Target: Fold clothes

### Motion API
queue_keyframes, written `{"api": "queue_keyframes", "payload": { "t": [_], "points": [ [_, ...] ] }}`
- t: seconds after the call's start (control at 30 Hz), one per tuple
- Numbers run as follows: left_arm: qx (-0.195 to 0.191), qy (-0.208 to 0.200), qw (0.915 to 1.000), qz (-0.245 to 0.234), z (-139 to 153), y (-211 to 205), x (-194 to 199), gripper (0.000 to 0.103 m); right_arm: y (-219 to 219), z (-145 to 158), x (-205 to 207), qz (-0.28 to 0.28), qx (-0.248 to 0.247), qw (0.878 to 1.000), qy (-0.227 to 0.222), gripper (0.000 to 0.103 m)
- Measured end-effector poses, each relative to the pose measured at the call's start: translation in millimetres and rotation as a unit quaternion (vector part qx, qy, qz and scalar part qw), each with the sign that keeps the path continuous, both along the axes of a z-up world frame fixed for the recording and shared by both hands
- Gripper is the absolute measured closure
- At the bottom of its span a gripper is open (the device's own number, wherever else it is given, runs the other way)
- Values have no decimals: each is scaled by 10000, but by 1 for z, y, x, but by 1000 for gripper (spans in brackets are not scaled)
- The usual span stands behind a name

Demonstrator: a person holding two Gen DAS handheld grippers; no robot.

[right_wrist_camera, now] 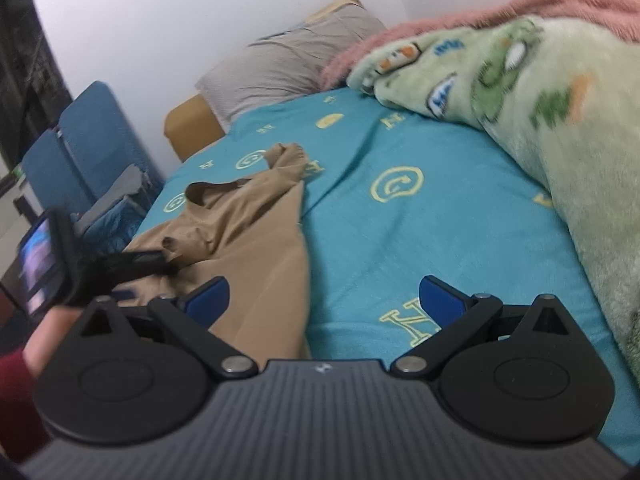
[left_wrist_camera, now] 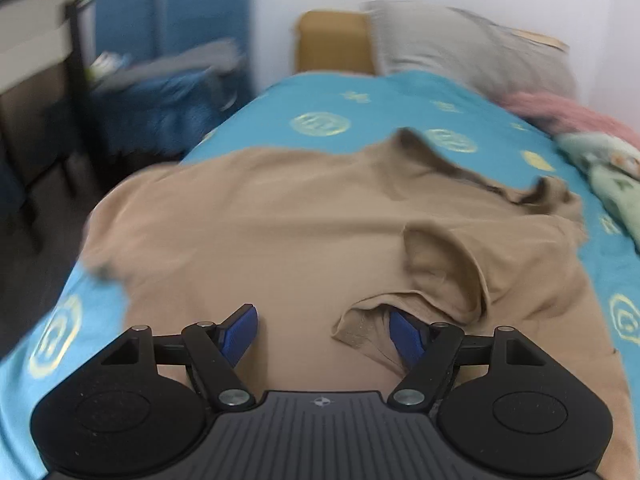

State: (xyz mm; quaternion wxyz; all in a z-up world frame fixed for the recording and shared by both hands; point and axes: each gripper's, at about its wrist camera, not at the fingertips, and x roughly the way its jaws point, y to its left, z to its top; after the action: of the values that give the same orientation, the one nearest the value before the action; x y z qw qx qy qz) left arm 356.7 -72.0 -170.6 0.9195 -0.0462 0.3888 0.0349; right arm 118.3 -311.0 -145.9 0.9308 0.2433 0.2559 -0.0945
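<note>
Each hand-held gripper (left_wrist_camera: 324, 334) is black with blue pads (left_wrist_camera: 240, 334), silver pivot screws and ribbed grey body; dark red sleeve (right_wrist_camera: 16, 396).

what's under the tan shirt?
The tan shirt lies on the teal bedsheet, whose yellow print shows around it. Anything directly beneath the shirt is covered.

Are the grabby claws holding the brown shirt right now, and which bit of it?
Nothing is held. The left gripper is open over the tan shirt, a fold brushing one finger. The right gripper is open above the shirt's edge and the blue sheet.
</note>
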Motion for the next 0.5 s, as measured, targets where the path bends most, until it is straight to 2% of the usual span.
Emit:
{"api": "queue_keyframes", "payload": {
  "t": [0.03, 0.17, 0.27, 0.37, 0.5],
  "points": [
    [-193, 35, 9998, 16, 0, 9, -3, 28, -1, -1, 0, -28, 35, 10000, 14, 0],
    [-266, 176, 9995, 74, 8, 21, -3, 28, -1, -1, -2, -59, 80, 9999, 15, 0],
    [-507, -29, 9986, 153, 25, 27, -5, 30, 3, 2, -6, -10, 25, 10000, -13, 0],
    [-1059, -163, 9940, 213, 36, 36, -1, 25, 6, 4, -7, 73, -20, 10000, -37, 0],
    [-2134, 101, 9766, 246, 32, 51, 27, 22, 10, 5, -7, 170, -39, 9998, -38, 0]
  ]
}}
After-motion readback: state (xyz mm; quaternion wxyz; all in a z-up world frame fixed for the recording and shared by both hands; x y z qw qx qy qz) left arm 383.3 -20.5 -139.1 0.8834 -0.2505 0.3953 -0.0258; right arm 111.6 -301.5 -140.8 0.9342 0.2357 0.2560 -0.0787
